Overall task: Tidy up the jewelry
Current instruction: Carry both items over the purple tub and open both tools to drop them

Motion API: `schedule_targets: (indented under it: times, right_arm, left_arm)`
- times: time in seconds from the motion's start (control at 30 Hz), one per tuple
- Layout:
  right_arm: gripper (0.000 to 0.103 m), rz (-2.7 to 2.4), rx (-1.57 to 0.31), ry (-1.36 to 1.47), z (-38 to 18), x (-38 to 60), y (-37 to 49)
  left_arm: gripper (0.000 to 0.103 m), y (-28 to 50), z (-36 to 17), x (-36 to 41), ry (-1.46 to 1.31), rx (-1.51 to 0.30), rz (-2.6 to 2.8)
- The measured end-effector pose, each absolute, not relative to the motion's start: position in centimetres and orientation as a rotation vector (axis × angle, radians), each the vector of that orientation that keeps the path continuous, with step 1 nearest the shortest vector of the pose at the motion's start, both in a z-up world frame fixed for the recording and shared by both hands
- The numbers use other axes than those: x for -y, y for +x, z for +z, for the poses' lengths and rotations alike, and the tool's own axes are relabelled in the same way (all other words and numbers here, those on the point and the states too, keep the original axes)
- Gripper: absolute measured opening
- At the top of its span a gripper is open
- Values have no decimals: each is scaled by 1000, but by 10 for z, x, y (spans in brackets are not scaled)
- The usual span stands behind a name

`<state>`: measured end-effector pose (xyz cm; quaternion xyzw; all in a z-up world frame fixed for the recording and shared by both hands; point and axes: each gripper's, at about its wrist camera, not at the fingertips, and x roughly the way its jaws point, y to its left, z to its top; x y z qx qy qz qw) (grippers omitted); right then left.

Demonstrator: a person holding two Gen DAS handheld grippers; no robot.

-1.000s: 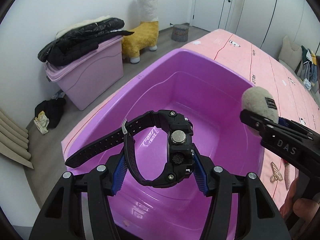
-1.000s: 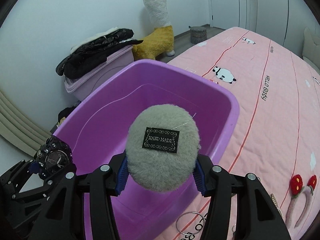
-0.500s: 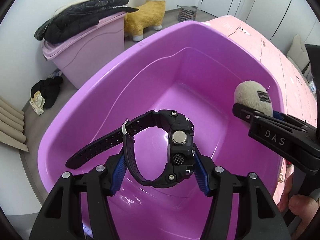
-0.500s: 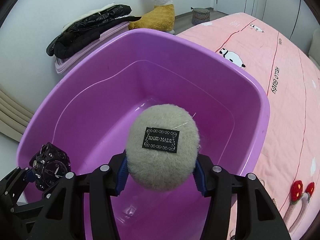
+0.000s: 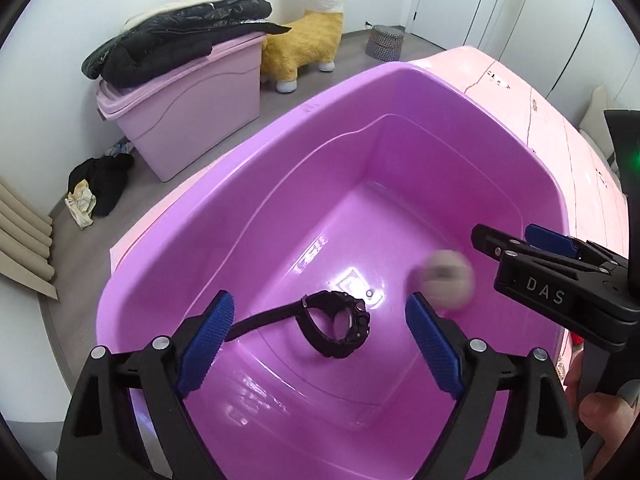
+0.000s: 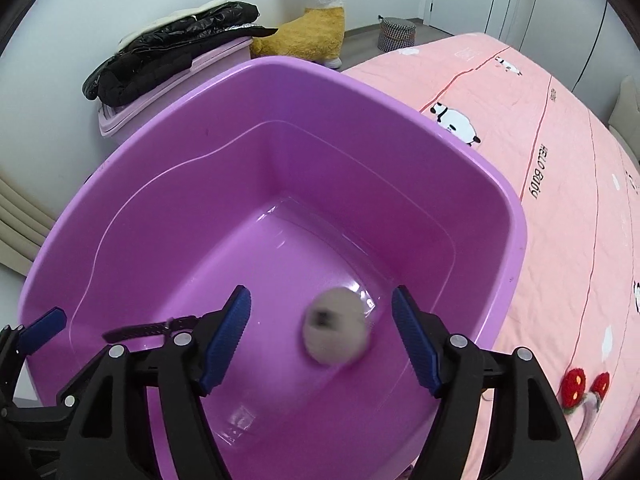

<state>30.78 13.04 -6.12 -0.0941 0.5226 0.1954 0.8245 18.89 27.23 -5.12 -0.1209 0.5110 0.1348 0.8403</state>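
A purple plastic tub (image 5: 400,92) (image 6: 360,92) stands on the pink bed. A black wristwatch (image 5: 336,324) lies on the tub's floor; in the right wrist view only its strap (image 6: 148,330) shows. A grey fluffy pompom (image 5: 444,280) (image 6: 336,330) is blurred inside the tub, in the air or just at the floor. My left gripper (image 5: 320,344) is open and empty above the watch. My right gripper (image 6: 324,336) is open and empty above the pompom, and it also shows in the left wrist view (image 5: 552,280).
A red cherry headband (image 6: 584,392) lies on the pink bedspread (image 6: 560,160) right of the tub. Beyond the bed stand a pink storage box (image 5: 192,100) with a black jacket (image 5: 176,48) on top and a yellow plush alpaca (image 5: 308,44).
Both grippers have opened over the tub. The watch dropped from the left gripper onto the tub floor. The pompom left the right gripper and is falling into the tub.
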Motion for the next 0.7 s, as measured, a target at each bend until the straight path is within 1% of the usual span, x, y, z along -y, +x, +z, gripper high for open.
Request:
schedule_targets:
  times: [0.7]
  right_arm:
    - [70, 409, -1078, -181, -47, -123, 296]
  left_arm:
    - [86, 174, -36, -261, -227, -1044, 284]
